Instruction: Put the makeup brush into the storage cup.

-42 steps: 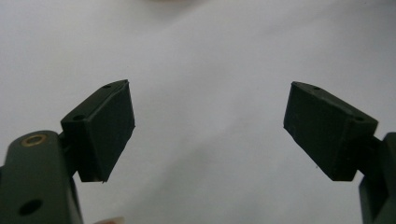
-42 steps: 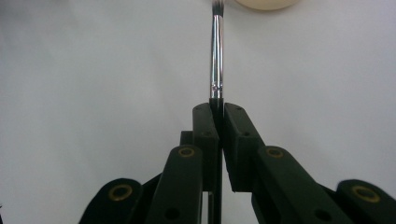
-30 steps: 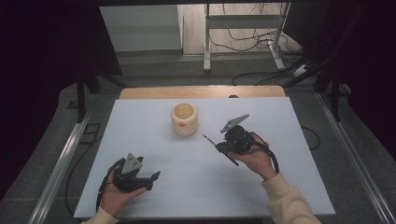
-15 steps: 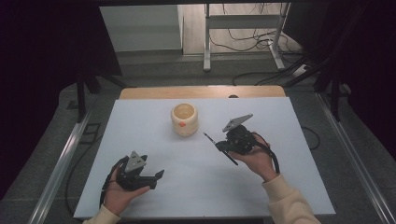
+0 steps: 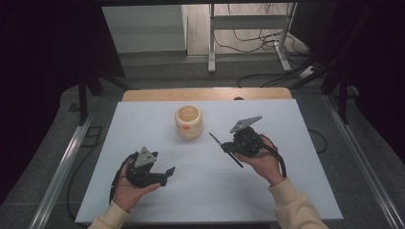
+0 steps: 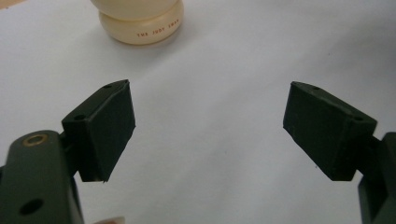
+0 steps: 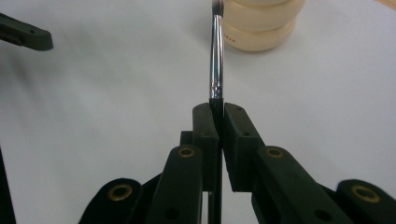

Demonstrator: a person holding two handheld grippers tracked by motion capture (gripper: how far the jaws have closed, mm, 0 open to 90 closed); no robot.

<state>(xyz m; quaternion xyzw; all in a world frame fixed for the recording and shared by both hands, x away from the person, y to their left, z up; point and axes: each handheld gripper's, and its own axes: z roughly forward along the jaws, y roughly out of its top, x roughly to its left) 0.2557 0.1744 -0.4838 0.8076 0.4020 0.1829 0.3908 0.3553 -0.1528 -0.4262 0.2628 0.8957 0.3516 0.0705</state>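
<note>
A white table top (image 5: 205, 191) covers most of a wooden desk, whose bare far edge (image 5: 205, 94) shows as a tan strip. Metal rails (image 5: 62, 169) run along both sides of the table. Beyond it, a grey metal stand (image 5: 212, 43) rises from the floor, with black cables (image 5: 260, 40) tangled around its feet. Dark curtains (image 5: 43, 71) hang at left and right.

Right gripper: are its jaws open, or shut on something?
Shut on the brush. In the right gripper view, the right gripper has its jaws pressed against the dark handle, metal ferrule pointing toward the cream pot.
</note>
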